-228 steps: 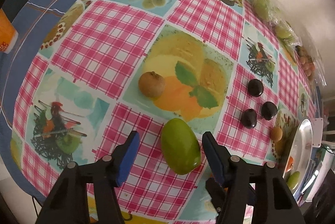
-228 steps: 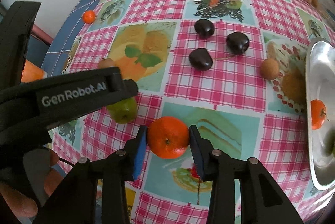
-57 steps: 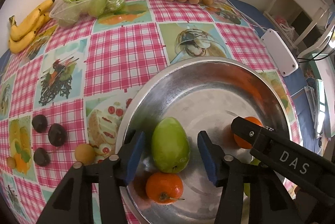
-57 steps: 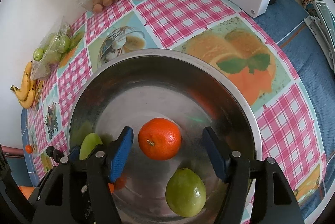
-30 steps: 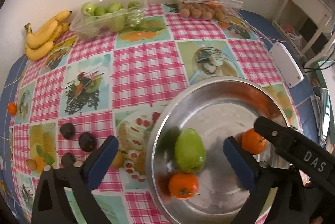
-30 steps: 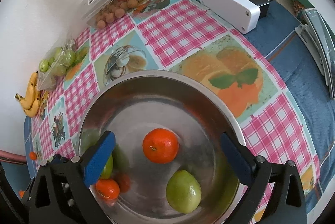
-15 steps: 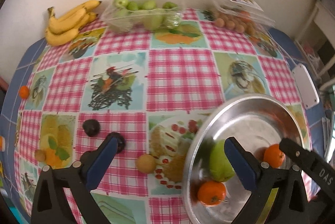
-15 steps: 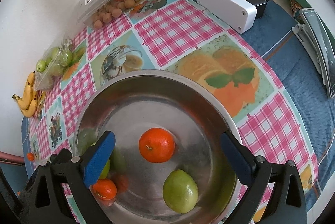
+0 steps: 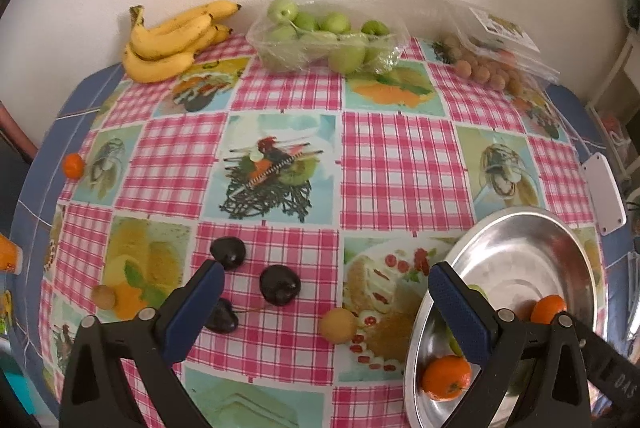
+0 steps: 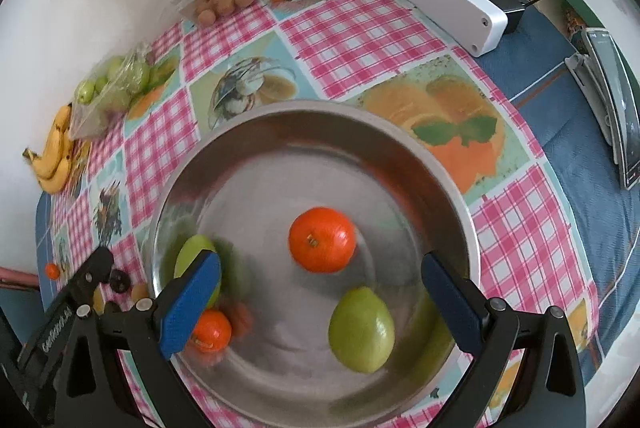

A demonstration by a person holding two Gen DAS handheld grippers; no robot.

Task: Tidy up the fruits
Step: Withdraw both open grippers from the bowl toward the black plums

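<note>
A steel bowl [image 10: 400, 131] holds two oranges [image 10: 322, 240] and two green fruits [image 10: 361, 330]; it also shows in the left wrist view [image 9: 520, 224] at the lower right. My right gripper [image 10: 320, 302] is wide open and empty above the bowl. My left gripper [image 9: 326, 304] is wide open and empty above the cloth left of the bowl. Three dark plums [image 9: 280, 284] and a small yellow fruit [image 9: 337, 325] lie between its fingers on the cloth. A small brown fruit [image 9: 104, 296] and a small orange [image 9: 73, 164] lie farther left.
Bananas [image 9: 172, 39], a bag of green fruit [image 9: 328, 41] and a clear box of small brown fruit [image 9: 492, 55] line the wall. A white power strip [image 10: 452, 7] and a phone [image 10: 612, 99] lie on the blue cloth at the right.
My left gripper has swung left, away from the bowl and over the plums. The right gripper has stayed open above the bowl, with the fruits it and the left one let go of inside.
</note>
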